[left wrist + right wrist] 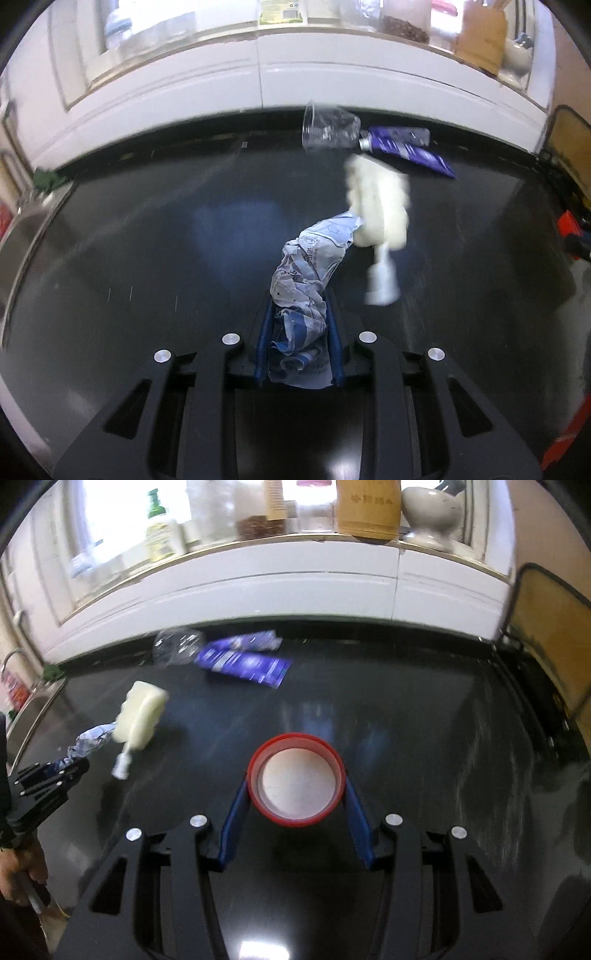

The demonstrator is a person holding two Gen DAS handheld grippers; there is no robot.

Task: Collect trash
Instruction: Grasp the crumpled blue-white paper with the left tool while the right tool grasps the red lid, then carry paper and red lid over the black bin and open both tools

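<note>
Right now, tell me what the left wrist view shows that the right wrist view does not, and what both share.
Only the left wrist view shows the left hand-held gripper up close, shut on a crumpled wrapper. Only the right wrist view shows the right hand-held gripper gripping a red-rimmed lid, plus a green-capped bottle on the sill. Both show the clear plastic cup, purple tube, pale sponge brush and black counter.

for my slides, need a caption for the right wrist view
Right gripper clamps a red-rimmed cup above the dark countertop.
</note>
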